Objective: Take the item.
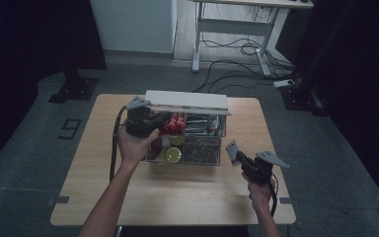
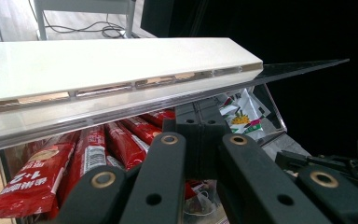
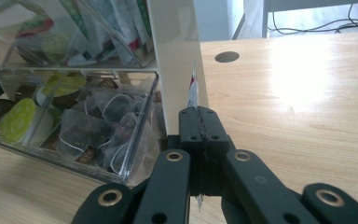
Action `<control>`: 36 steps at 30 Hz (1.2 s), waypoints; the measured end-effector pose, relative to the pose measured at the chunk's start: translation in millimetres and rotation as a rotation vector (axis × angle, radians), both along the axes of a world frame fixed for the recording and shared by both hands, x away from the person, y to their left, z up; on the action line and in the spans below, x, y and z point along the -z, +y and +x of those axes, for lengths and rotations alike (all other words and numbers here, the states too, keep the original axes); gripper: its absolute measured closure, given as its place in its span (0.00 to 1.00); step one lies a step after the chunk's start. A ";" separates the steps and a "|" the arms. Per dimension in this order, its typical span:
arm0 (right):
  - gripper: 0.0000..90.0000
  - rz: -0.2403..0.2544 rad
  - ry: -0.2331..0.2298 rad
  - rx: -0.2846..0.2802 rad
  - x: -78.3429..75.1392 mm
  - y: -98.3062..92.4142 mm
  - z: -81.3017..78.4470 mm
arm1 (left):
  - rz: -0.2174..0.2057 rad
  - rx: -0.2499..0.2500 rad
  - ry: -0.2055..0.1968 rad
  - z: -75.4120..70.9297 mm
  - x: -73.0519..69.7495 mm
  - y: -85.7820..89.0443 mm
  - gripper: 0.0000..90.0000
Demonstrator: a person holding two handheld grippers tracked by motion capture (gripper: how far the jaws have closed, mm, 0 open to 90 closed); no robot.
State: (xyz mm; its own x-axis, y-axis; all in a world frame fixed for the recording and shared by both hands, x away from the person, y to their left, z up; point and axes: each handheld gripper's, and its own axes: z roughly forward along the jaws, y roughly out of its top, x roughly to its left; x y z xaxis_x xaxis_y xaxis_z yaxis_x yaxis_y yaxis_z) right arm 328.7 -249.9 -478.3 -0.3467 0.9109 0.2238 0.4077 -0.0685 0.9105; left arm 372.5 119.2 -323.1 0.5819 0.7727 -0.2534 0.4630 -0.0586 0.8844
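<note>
In the middle of the high view, a clear box (image 1: 200, 148) sits on the wooden table (image 1: 177, 192), its white lid (image 1: 187, 101) lifted. Red packets (image 1: 174, 123) and green pods (image 1: 173, 154) lie inside. The left gripper (image 1: 150, 121) reaches in under the lid, its jaws pressed together. At lower right, the right gripper (image 1: 234, 157) pinches a small flat packet (image 1: 231, 149) just beside the box.

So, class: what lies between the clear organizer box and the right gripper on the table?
In the high view, only bare wooden table separates the clear organizer box from the right gripper, which holds a small packet near the box's right side.
</note>
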 end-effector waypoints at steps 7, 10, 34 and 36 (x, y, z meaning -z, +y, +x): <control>0.99 0.006 0.038 0.016 11.2 -3.9 8.1 | 0.002 -0.003 0.000 -1.2 0.5 -0.6 1.00; 0.99 0.009 0.066 0.027 19.3 -7.5 12.4 | 0.002 -0.004 0.002 -1.1 1.1 -1.2 1.00; 0.97 -0.015 0.197 0.128 56.9 -37.2 26.0 | 0.008 -0.002 0.004 -2.3 2.7 -2.2 1.00; 0.95 -0.029 0.217 0.139 60.0 -40.1 26.8 | 0.008 -0.002 0.004 -2.4 2.5 -2.2 1.00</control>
